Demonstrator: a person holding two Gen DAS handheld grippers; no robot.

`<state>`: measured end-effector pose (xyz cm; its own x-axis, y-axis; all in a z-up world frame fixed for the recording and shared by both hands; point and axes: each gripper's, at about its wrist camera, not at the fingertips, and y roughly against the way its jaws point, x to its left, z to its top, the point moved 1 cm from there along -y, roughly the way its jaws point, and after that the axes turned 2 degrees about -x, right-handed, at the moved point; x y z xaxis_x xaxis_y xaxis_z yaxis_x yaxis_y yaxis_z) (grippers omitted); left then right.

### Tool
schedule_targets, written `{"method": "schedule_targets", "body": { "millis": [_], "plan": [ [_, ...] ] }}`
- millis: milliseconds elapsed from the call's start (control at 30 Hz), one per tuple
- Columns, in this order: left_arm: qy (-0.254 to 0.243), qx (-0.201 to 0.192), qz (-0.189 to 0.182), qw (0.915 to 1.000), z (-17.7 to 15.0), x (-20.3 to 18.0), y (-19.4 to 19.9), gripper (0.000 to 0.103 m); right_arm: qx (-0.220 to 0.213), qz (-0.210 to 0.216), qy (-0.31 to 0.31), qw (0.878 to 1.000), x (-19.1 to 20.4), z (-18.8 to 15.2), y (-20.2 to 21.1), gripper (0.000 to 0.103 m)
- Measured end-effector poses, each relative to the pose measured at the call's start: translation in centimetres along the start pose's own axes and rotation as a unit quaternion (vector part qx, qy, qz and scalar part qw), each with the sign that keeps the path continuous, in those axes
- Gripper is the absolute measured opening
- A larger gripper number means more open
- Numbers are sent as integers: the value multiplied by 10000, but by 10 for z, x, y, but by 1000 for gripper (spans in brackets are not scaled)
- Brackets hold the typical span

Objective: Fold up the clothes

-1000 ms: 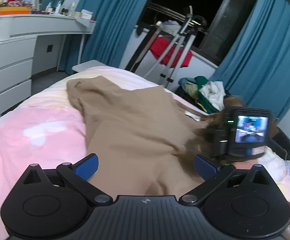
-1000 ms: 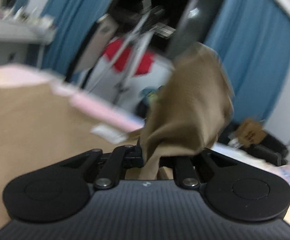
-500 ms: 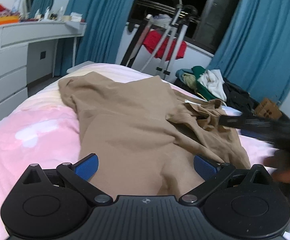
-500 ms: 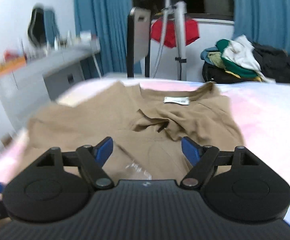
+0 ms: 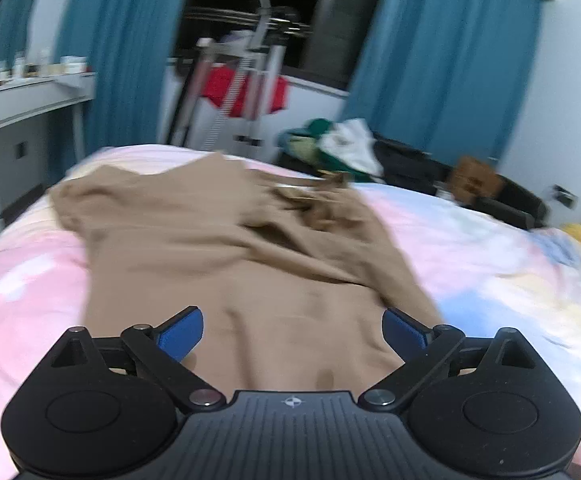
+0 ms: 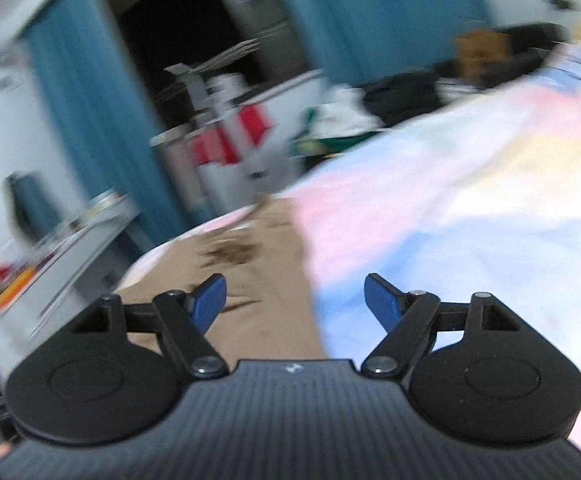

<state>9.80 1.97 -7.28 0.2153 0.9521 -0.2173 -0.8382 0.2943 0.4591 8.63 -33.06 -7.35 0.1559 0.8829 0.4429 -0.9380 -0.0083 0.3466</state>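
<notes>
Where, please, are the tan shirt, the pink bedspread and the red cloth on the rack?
tan shirt (image 5: pixel 218 264), left wrist view, flat body panel.
pink bedspread (image 5: pixel 22 280), left wrist view, bare left part.
red cloth (image 5: pixel 220 90), left wrist view, left half.

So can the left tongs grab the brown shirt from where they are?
Probably yes. The left tongs hover right over the brown shirt on the pink bedcover, slowly closing with nothing pinched yet and nothing in the way.

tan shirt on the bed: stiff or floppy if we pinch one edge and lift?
Likely floppy: the tan shirt lies creased, with one side folded loosely over itself. It looks thin, so probably light; the unpinched part would sag and drag. It may catch a little on the soft bedspread.
</notes>
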Motion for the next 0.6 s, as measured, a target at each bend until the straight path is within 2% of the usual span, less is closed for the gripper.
{"method": "schedule_targets", "body": {
  "millis": [100, 200, 333, 433, 533, 600],
  "plan": [
    [-179, 75, -378, 9991, -8, -27, 9, 95, -250, 70, -115, 9996, -8, 7, 2, 79],
    [-265, 327, -637, 9971, -17, -61, 7, 87, -402, 146, -302, 9986, -17, 11, 6, 79],
    [-327, 638, -1163, 9906, -34, -110, 5, 82, -597, 40, -396, 9974, -33, 16, 17, 79],
    [-555, 930, -1306, 9855, -51, -147, -4, 74, -881, -106, -652, 9939, -52, 21, 28, 79],
    [-863, 1227, -1198, 9814, -73, -178, -19, 73, -1006, -108, -846, 9913, -67, 22, 32, 79],
    [-1051, 1371, -1028, 9796, -87, -192, -29, 67, -937, -134, -915, 9913, -73, 21, 28, 79]
  ]
}}
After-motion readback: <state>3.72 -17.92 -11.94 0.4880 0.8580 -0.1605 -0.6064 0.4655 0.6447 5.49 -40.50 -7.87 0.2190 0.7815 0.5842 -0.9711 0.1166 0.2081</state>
